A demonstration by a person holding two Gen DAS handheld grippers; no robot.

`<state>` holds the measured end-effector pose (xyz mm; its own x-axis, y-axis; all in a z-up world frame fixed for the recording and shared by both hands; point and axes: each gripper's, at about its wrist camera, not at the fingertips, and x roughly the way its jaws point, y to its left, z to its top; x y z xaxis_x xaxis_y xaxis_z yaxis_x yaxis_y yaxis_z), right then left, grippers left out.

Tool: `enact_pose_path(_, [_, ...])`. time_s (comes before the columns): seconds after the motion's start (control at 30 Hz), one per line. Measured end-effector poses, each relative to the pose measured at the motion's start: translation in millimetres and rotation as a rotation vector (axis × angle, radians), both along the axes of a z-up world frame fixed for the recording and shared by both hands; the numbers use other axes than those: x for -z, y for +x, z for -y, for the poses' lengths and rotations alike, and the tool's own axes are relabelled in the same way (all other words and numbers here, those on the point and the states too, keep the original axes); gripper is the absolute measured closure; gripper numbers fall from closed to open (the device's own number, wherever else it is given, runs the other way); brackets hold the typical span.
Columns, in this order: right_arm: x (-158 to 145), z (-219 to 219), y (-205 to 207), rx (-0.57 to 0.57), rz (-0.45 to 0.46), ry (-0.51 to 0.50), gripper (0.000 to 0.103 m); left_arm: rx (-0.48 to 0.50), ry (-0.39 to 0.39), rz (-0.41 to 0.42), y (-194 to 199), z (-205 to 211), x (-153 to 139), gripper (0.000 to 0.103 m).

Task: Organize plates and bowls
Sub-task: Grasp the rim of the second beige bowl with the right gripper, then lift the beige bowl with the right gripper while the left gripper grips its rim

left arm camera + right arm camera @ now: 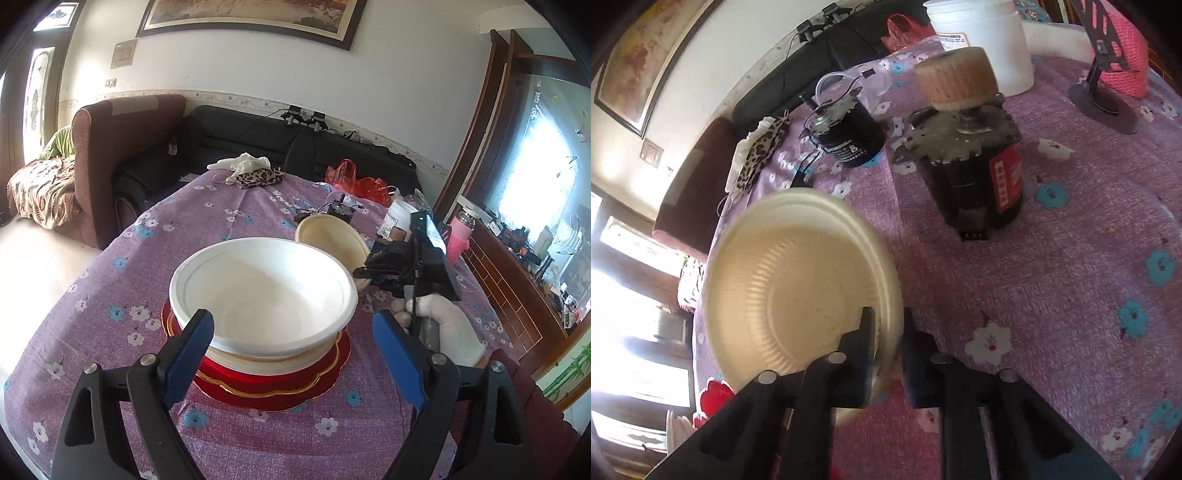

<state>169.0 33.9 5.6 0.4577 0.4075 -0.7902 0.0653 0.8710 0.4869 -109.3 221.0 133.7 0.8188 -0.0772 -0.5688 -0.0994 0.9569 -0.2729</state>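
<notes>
We're partway thru, by the look of it. A stack is already built on the surface (110, 295): red plate (266, 384) at the bottom, a cream dish on it, the big white bowl (264, 291) on top. Right tongs (889, 332) are clenched on the rim of the cream bowl (798, 280), tilted, held up just beside the stack. Left tongs (293, 354) are released, straddling the stack w/o touching. Left to do, we reckon: nest the cream bowl.

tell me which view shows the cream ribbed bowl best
The right wrist view: the cream ribbed bowl fills the frame, its rim pinched by the right gripper. The left wrist view shows it small, tilted and partly hidden behind the white bowl.
</notes>
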Motion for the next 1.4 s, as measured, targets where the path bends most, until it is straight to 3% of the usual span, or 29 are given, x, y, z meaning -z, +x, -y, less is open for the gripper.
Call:
enact_pose_path(0.2, [-26,32,-44,-0.009,0.018,-0.107,0.092,0.032,-0.008,-0.003,-2,7,-3,0.016])
enact_pose_path(0.37, [-36,80,-111,-0.063,-0.014,-0.144,0.092,0.094,-0.006,0.001,-6,26,-8,0.016])
enact_pose_path(0.6, [-39,158,-190,-0.011,-0.056,-0.118,0.092,0.256,-0.006,-0.097,7,87,10,0.016])
enact_pose_path(0.73, [-44,178,-209,0.037,0.008,-0.155,0.091,0.271,0.050,-0.128,21,120,22,0.016])
enact_pose_path(0.8, [-44,177,-213,0.043,0.031,-0.122,0.078,0.250,0.083,-0.119,27,128,22,0.016])
enact_pose_path(0.87, [-43,173,-214,0.042,0.055,-0.091,0.046,0.237,0.122,-0.121,38,135,22,0.016])
enact_pose_path(0.93, [-42,164,-212,0.042,0.078,-0.067,0.042,0.238,0.136,-0.145,55,137,22,0.016])
enact_pose_path(1.13, [-29,125,-189,0.023,0.078,-0.069,0.042,0.215,0.083,-0.200,81,128,21,0.016])
enact_pose_path(1.2, [-20,118,-180,0.005,0.050,-0.042,0.051,0.218,0.067,-0.205,84,127,21,0.016])
enact_pose_path(1.23, [-15,116,-177,-0.007,0.033,-0.025,0.080,0.216,0.063,-0.211,86,127,22,0.016])
enact_pose_path(1.27, [-11,117,-174,-0.012,0.018,-0.003,0.087,0.217,0.060,-0.215,86,127,23,0.016])
enact_pose_path(1.4, [-14,132,-179,0.018,0.036,0.013,0.093,0.228,0.080,-0.225,88,134,28,0.016])
